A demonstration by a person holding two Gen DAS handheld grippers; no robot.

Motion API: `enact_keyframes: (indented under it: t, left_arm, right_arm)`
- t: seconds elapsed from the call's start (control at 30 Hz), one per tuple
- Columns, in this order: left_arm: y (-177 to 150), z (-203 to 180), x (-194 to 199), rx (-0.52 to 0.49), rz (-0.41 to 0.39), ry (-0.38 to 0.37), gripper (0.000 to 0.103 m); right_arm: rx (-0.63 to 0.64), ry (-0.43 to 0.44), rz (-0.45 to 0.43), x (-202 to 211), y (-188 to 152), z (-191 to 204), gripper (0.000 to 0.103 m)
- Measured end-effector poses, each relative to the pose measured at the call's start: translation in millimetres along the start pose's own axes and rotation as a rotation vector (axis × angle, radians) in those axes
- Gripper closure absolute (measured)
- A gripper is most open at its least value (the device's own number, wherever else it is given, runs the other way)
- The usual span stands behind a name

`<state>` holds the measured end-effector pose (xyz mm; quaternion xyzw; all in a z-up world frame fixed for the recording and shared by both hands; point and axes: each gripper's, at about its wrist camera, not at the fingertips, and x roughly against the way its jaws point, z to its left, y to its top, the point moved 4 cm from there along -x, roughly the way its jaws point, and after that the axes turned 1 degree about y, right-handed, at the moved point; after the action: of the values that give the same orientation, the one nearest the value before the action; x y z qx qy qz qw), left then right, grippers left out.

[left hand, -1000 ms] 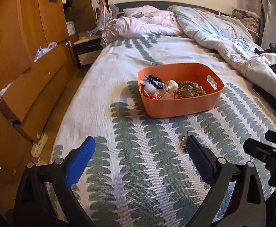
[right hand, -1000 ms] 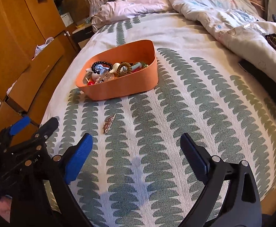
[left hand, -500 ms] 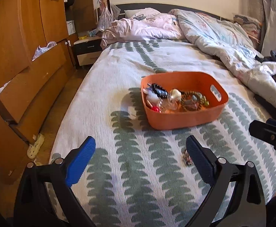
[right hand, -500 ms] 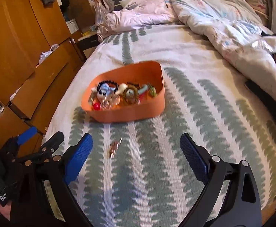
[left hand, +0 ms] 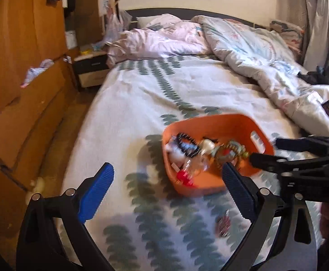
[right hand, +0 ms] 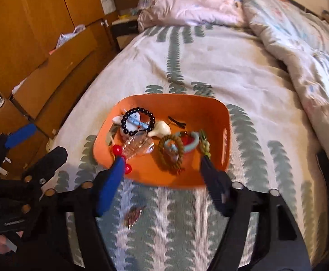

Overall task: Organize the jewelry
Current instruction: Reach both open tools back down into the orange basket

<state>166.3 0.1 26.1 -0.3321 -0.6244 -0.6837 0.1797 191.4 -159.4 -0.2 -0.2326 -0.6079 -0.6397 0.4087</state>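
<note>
Orange plastic tub (right hand: 211, 110) sits on the bedspread (right hand: 209, 67), holding beads and bracelets; one small brooch (right hand: 134, 216) lies loose on the fabric just in front of it. Being small and flat on soft cloth, it could slip away or pinch up fabric if grabbed carelessly. Both the right gripper (right hand: 162, 180) and the left gripper (left hand: 166, 187) hang spread wide, holding nothing.
</note>
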Motion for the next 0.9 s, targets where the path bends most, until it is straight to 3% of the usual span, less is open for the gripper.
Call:
enact_keyframes:
  t: [0.2,0.33,0.4,0.67,0.8,0.9]
  left_arm:
    - [14.6,-1.8,-29.4,-0.052,-0.012,-0.093,0.008]
    - [17.5,-5.0,-43.6,-0.087,-0.019,-0.178,0.008]
    - [17.2,-5.6,-50.0,-0.098,-0.009,-0.209,0.013]
    - [17.4,-0.8,-51.4,-0.133,-0.042,-0.143,0.014]
    - [17.9,-12.1,-54.5,-0.175,-0.048,-0.190,0.014]
    - [20.0,-24.8,-56.3,-0.270,-0.081,-0.211,0.016]
  right_arm:
    - [0.002,0.004,0.026,-30.6,9.3,-17.8,0.037]
    - [0.009,0.019,0.075,-46.8,7.2,-27.0,0.052]
    - [0.014,0.023,0.085,-52.4,7.6,-29.5,0.054]
    - [0.057,0.032,0.112,-73.5,6.8,-20.1,0.057]
    - [0.061,0.028,0.109,-74.0,6.5,-21.1,0.057]
    - [0.061,0.031,0.103,-73.4,5.9,-22.3,0.057]
